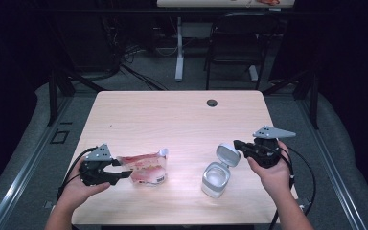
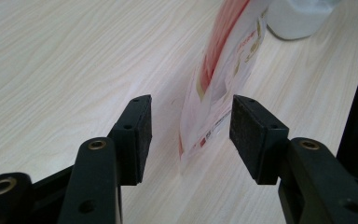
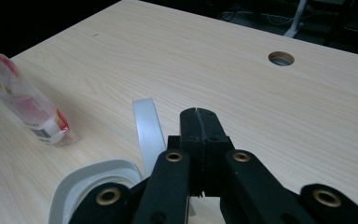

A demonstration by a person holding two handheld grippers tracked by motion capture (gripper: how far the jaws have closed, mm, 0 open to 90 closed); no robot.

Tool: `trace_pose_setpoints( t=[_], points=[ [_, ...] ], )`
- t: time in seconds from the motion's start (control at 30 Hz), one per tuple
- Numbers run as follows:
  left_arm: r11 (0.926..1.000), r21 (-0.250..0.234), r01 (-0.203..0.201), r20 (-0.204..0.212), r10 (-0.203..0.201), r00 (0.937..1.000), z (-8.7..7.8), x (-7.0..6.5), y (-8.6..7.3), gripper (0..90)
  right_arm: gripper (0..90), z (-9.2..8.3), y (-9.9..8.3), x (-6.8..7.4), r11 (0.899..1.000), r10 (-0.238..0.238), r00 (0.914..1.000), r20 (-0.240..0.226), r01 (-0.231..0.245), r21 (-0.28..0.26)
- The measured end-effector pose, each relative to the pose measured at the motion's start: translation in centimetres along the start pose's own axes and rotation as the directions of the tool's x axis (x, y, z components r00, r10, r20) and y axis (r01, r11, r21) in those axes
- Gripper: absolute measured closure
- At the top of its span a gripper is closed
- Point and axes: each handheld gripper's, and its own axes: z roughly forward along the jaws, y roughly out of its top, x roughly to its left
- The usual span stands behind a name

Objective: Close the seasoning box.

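Left tongs (image 2: 191,133) level, released astride the pouch (image 2: 216,84); right tongs (image 3: 199,135) clenched beside the container lid (image 3: 148,133).

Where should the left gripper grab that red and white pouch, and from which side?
Grip the pouch by its flat near end, coming in level from its left end, where the left gripper already is. The pouch stands on edge between the open jaws, thin enough there to pinch.
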Motion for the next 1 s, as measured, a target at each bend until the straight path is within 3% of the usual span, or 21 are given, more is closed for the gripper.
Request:
trace_pose_setpoints(
  t=[1.0],
  points=[
    [1.0000, -0.002, -0.006, 0.001, 0.006, 1.0000, -0.04, -0.02, 0.01, 49.0, 90.0, -0.23, -0.31, 0.56, 1.000, -0.007, 0.9997, -0.023, 0.007, 0.000]
  ],
)
